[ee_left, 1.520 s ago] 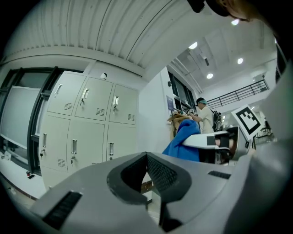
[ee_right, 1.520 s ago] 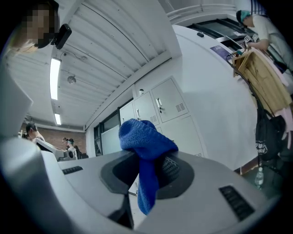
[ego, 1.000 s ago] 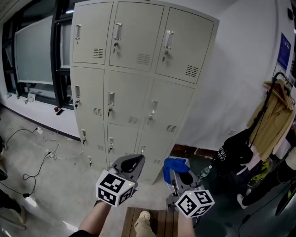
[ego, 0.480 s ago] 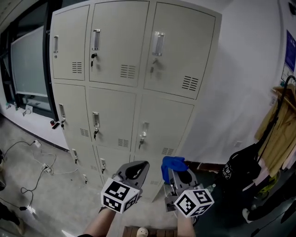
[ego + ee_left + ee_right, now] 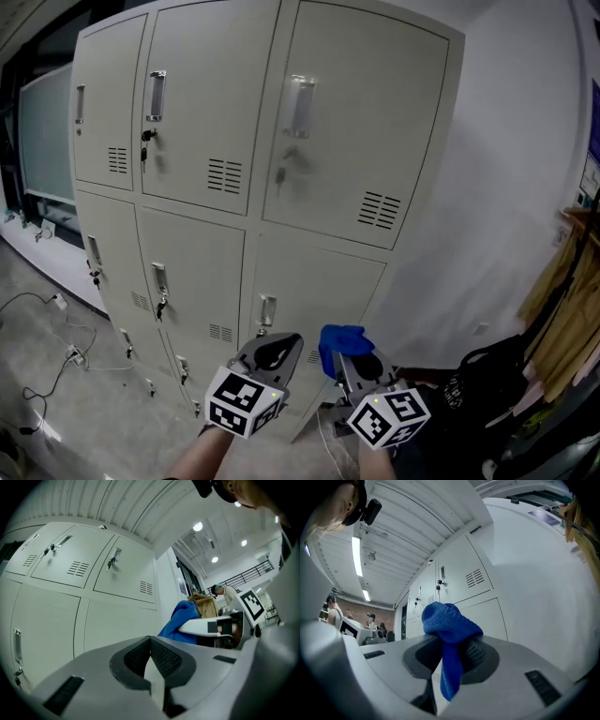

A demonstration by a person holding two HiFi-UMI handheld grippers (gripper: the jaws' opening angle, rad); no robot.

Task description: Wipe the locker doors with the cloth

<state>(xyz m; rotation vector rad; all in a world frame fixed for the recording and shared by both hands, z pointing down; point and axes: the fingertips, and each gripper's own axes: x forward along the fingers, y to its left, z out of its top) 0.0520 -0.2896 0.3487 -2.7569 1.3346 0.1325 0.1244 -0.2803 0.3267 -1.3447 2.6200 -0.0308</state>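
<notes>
Blue nubbly terry cloth [image 5: 449, 620], clamped tight between the pads of the right gripper [image 5: 451, 654], bunched in a knot above the jaws and trailing a tail below them. Just to the left of it, at about the same height, the left gripper [image 5: 151, 657], pressed shut on nothing. Ahead of both sets of fingertips, and clearly apart from them, the tall pale grey metal locker cabinet [image 5: 319, 169] with its rows of doors, chrome handles [image 5: 300, 94] and louvred vents [image 5: 379, 211]. Nearest to the cloth, the middle-row door on the right [image 5: 314, 291], not yet touched. Judged as the very start: cloth in grip and facing the cabinet, no door wiped as far as can be seen, no damp streak to go by. Left to do, by that reading: lay the cloth flat on a door and work across every one.
</notes>
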